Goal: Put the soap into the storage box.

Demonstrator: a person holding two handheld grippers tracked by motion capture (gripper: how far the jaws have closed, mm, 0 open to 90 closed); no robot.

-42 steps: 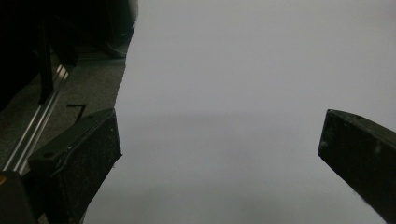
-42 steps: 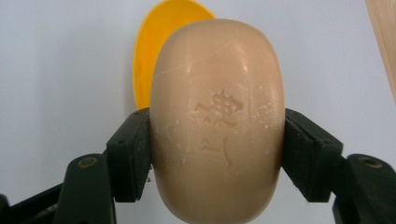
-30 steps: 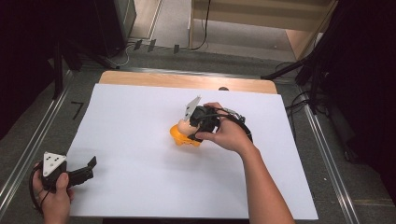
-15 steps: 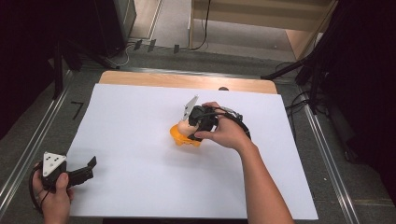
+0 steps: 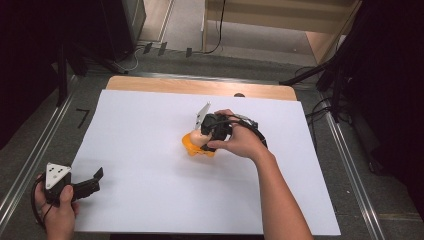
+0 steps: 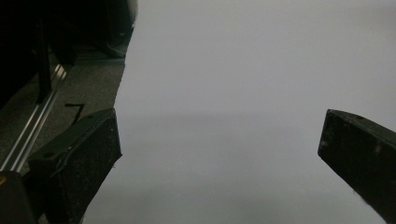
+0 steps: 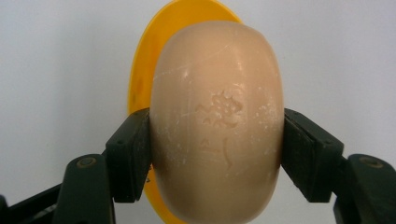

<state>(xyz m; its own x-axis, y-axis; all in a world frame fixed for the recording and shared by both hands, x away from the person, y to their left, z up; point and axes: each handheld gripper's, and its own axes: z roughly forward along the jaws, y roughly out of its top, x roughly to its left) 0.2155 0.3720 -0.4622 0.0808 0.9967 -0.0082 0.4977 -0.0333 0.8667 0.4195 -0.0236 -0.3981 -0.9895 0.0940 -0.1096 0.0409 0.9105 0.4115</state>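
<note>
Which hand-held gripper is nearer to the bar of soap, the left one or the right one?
Right. The right hand-held gripper clamps the soap bar over the yellow dish; the left hand-held gripper rests apart at the sheet's near-left edge.

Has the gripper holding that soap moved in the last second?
No. The right gripper, shut on the soap, sits at the same spot relative to the white sheet's far edge.
</note>
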